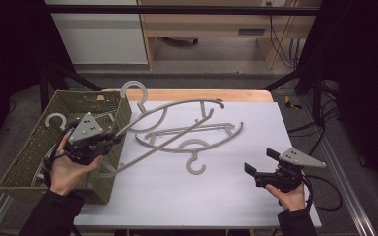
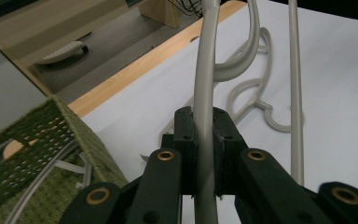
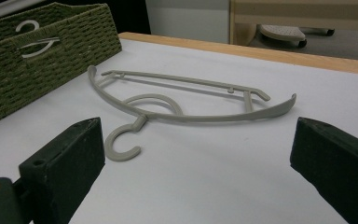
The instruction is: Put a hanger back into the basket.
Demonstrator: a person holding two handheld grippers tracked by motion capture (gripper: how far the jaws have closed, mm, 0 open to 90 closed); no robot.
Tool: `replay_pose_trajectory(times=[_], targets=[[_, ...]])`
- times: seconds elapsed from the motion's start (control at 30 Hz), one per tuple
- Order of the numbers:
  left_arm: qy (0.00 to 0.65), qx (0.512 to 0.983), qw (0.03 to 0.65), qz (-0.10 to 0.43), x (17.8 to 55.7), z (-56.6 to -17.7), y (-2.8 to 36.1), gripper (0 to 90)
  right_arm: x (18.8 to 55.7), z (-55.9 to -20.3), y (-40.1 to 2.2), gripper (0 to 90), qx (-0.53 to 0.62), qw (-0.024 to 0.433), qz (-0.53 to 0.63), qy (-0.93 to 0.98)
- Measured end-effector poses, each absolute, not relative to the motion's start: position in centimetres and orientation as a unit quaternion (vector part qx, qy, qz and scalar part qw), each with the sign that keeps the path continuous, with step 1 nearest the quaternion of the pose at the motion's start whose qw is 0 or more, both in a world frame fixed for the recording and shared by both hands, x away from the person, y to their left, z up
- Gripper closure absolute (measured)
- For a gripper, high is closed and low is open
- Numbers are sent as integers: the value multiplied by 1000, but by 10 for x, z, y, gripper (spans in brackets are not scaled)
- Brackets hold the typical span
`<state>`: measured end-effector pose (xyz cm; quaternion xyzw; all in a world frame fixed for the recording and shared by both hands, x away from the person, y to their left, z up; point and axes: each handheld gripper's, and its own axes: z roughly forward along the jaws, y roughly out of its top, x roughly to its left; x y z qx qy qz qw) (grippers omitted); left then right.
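My left gripper [image 1: 109,140] [image 2: 204,135] is shut on the bar of a grey plastic hanger [image 1: 177,105] [image 2: 206,60]. That hanger is lifted at a slant over the right rim of the green woven basket [image 1: 27,150], and its hook [image 1: 132,90] points to the far side. A second grey hanger [image 1: 192,143] [image 3: 191,114] lies flat on the white table top [image 1: 202,196], with its hook toward me. My right gripper [image 1: 262,161] [image 3: 198,140] stands open near the table's front right. Nothing sits between its pads [image 3: 70,163], which face the lying hanger from a short way off.
The basket [image 3: 51,46] [image 2: 37,140] holds more grey hangers, one hook [image 1: 54,120] showing at its far left. A wooden strip [image 1: 202,95] runs along the table's far edge. Beyond it are the floor and a wooden cabinet. Cables trail off the table's right side.
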<state>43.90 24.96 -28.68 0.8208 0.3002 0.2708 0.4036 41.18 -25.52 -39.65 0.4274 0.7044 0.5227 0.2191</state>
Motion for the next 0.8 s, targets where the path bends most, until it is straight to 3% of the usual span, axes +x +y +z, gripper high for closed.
replay_pose_trajectory(times=[0.37,0.8], targets=[[339,805,394,287,462,-276,298,826,412,-397,-255,31,428,218,518,707],[388,783,381,302,475,-295,358,826,413,-398,-254,31,423,221,513,713]])
